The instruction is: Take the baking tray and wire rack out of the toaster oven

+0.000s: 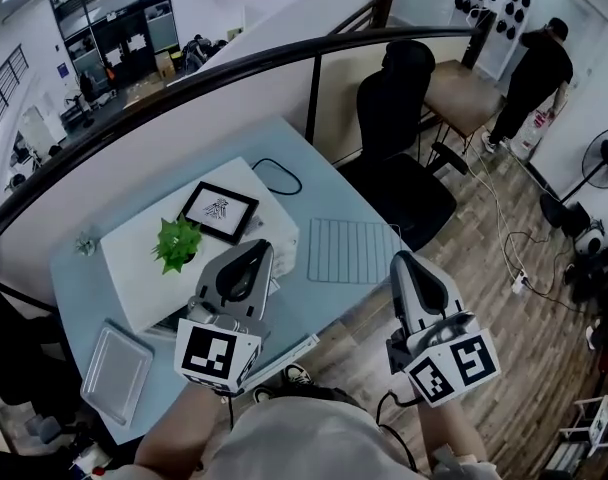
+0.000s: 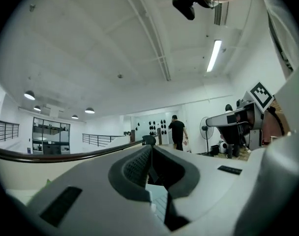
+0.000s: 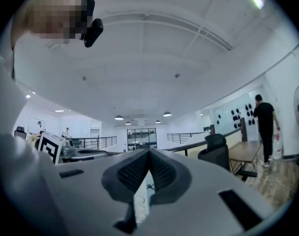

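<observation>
The wire rack (image 1: 349, 251) lies flat on the light blue table (image 1: 79, 283), right of the white toaster oven (image 1: 134, 273). At the table's near left corner rests the baking tray (image 1: 116, 372). My left gripper (image 1: 259, 250) is raised level above the oven's front, shut, with nothing between its jaws. Over the table's right edge, near the rack, my right gripper (image 1: 402, 260) is also shut and empty. The left gripper view shows closed pads (image 2: 139, 166) against the room, with the rack faintly visible below them. Closed pads (image 3: 159, 171) also show in the right gripper view.
A framed picture (image 1: 218, 211) and a small green plant (image 1: 177, 242) stand on top of the oven. A black cable (image 1: 277, 176) lies behind it. A black office chair (image 1: 399, 138) stands past the table's right side. A person (image 1: 534, 78) and a fan (image 1: 604, 158) are far right.
</observation>
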{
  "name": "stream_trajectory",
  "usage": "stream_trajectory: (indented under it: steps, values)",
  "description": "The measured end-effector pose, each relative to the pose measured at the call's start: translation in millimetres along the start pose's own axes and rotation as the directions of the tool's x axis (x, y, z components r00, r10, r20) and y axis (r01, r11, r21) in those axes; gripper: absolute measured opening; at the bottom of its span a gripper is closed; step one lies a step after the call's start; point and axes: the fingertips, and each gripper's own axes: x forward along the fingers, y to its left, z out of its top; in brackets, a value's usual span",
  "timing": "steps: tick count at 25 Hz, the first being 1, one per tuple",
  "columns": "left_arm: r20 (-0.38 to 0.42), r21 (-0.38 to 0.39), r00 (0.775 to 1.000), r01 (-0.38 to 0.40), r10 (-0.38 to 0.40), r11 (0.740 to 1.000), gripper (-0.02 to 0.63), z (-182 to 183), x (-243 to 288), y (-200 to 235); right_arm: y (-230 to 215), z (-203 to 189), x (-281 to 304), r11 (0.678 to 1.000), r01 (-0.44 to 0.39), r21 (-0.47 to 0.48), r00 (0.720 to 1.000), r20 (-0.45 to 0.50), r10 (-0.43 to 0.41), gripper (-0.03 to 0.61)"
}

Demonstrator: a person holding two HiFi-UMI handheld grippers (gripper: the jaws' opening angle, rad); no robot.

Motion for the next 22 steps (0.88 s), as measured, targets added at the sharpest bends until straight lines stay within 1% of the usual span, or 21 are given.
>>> stream_trajectory:
  steps: [5, 7, 9, 13, 18, 22]
  values:
    - [0.000, 0.028, 1.000, -0.008, 0.008, 1.000, 0.011, 11, -15, 2, 10, 13, -12, 1.000, -0.018, 0.001, 1.000, 0.025, 0.018, 0.003]
    - [-0.005, 0.035, 1.000, -0.009, 0.009, 0.999, 0.009, 12, -18, 3, 12, 14, -13, 0.999, -0.027, 0.018, 0.999, 0.024, 0.027, 0.003]
    - [-0.013, 0.023, 1.000, -0.007, 0.007, 1.000, 0.009, 11, -20, 3, 15, 15, -14, 0.999, -0.036, 0.023, 0.999, 0.025, 0.035, 0.003]
    - [-0.013, 0.021, 1.000, -0.013, 0.013, 1.000, 0.009, 13, -25, 4, 25, 21, -16, 0.999, -0.049, -0.013, 0.998, 0.028, 0.050, 0.003]
    - [-0.015, 0.026, 1.000, -0.021, 0.022, 0.999, 0.008, 15, -30, 6, 28, 19, -17, 0.998, -0.061, 0.001, 0.998, 0.015, 0.061, 0.003]
    - [-0.002, 0.023, 1.000, -0.029, 0.030, 0.999, 0.005, 21, -33, 8, 31, 19, -17, 0.998, -0.063, -0.001, 0.998, 0.010, 0.063, 0.003]
